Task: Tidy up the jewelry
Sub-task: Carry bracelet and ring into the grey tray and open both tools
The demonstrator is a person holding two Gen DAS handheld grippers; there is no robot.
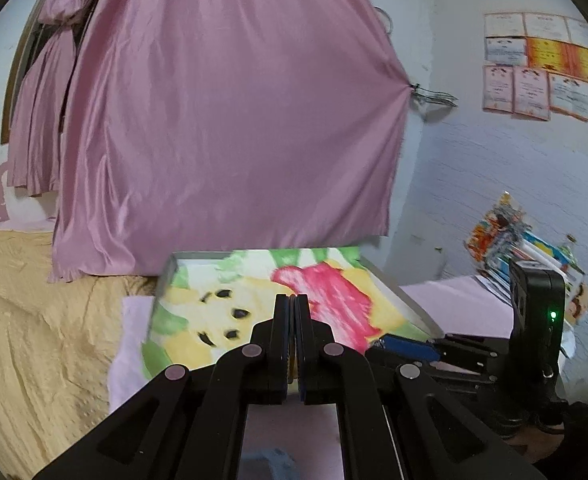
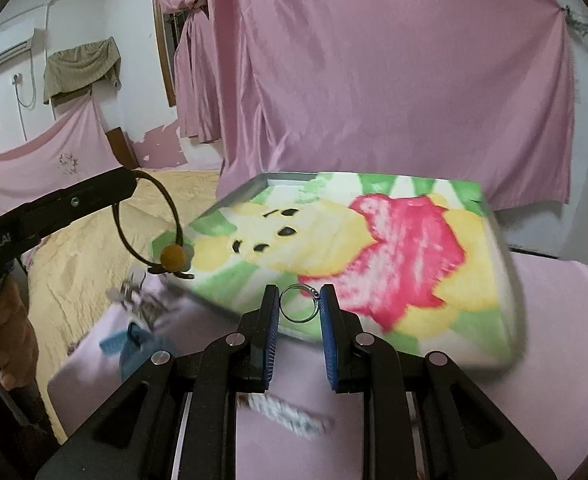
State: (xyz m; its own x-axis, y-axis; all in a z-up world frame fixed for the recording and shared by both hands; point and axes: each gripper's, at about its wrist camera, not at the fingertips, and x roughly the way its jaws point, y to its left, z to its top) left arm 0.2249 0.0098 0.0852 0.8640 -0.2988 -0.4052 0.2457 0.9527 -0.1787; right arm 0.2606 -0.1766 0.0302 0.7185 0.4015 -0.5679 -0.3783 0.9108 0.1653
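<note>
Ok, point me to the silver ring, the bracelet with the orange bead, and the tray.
silver ring (image 2: pixel 299 303): right wrist view, on its thin band, between the right gripper's pads.
bracelet (image 2: pixel 173 257): right wrist view, on its orange bead, hanging from the left gripper.
tray (image 2: pixel 238 194): right wrist view, on its far-left metal rim.

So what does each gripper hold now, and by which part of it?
The left gripper pinches a dark bangle at the top of its hoop, orange bead hanging low. The right gripper holds a silver ring across its sides.

Pink-covered table (image 2: pixel 554 320) (tray (image 2: pixel 510 264), blurred jewelry (image 2: pixel 138 300) atop)
</note>
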